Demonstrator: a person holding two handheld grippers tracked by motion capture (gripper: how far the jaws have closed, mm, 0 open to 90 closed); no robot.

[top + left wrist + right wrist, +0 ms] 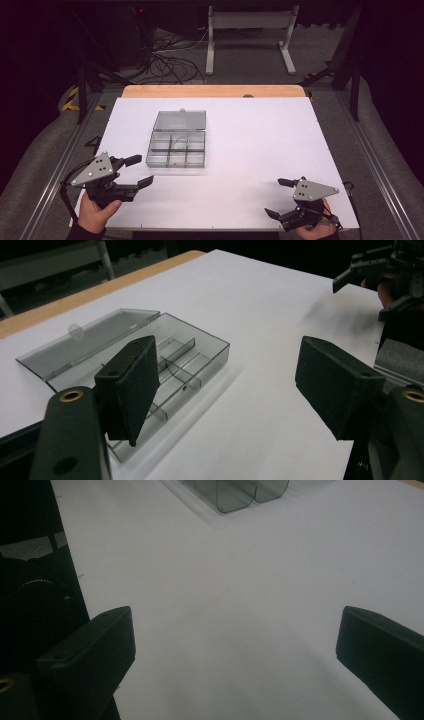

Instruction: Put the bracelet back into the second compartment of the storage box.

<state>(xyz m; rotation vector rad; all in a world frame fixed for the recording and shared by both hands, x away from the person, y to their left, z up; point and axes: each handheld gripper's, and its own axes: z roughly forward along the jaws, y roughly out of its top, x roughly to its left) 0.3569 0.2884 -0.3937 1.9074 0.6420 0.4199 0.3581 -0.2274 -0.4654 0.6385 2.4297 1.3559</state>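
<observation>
We see a smoky-grey transparent plastic compartment box (176,149) lying open mid-counter, its hinged lid (179,120) folded flat behind it, dividers showing, compartments looking empty. Our left gripper (139,171) sits just left of the box, jaws apart, clearly the nearer one. Our right gripper (280,198) is well apart at the white counter (260,140) near-right edge, jaws apart too.

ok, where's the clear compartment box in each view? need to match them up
High view: the clear compartment box sits left of centre on the white table, lid open toward the far edge.
Left gripper view: centre-left, partly behind the near jaw.
Right gripper view: a corner of it at the top edge.
Shared landmark: the white table surface.
</observation>
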